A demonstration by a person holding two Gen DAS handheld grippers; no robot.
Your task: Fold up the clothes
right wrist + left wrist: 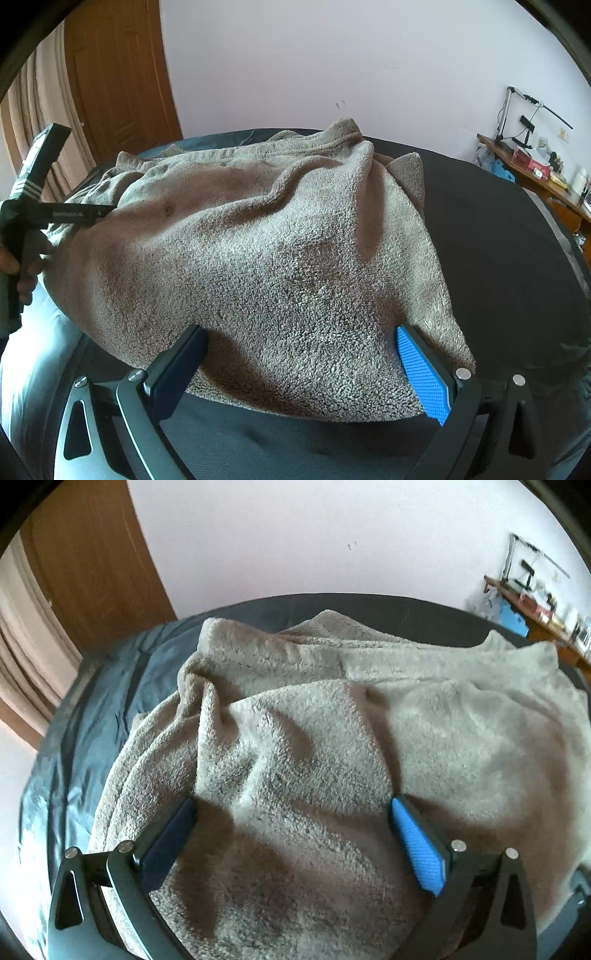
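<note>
While spread wide, both grippers' fingers (417,845) straddle fleece garment (280,266) | contact unclear

The left gripper (293,806) points forward with its two fingers spread wide apart, one dark pad on the left and one bright blue pad (419,843) on the right. Its black linkage arms and silver pivot pins fill the near corners of the left wrist view.

The right gripper (301,338) is posed the same way, fingers spread wide, dark pad left and blue pad (423,373) right.

In the right wrist view, at the far left edge, a hand (22,264) wraps around the black handle of the left gripper, which reaches to the right.
</note>
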